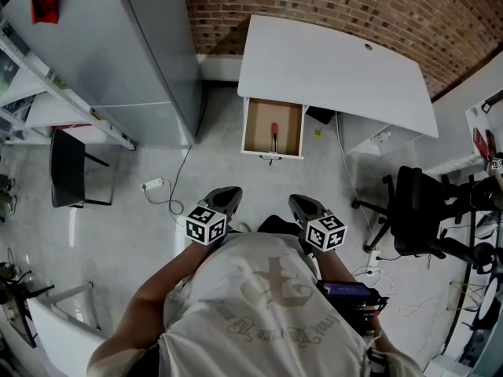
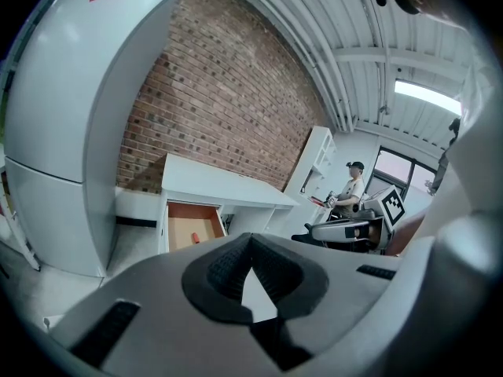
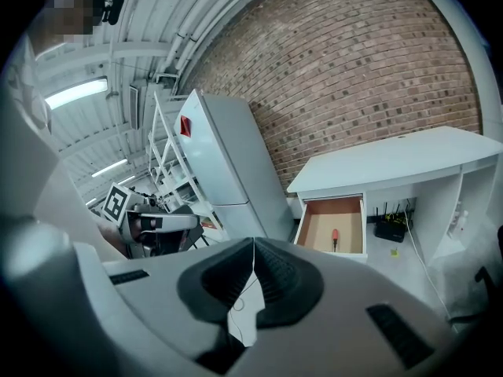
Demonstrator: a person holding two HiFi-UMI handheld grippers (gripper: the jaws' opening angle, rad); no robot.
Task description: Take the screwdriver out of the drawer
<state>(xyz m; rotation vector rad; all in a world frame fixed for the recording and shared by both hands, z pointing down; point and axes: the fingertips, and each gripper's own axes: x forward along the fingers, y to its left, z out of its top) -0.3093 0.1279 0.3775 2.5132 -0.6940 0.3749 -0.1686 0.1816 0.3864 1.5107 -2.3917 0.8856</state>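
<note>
I'm looking into an office-like workroom with a loft feel: bare brick wall (image 1: 314,6), white desk (image 1: 330,69), black swivel chair (image 1: 416,210), metal shelving (image 3: 167,151), cables (image 1: 177,185) across the grey floor (image 1: 126,234), and strip lights (image 2: 428,96) overhead.

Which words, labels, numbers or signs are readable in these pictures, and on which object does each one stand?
No text can be read for certain.
Shirt print: curved lettering under an emblem, too blurred to read.
Red label on the tall cabinet: too small to read.
Marker cubes: square patterns only, no letters.
</note>
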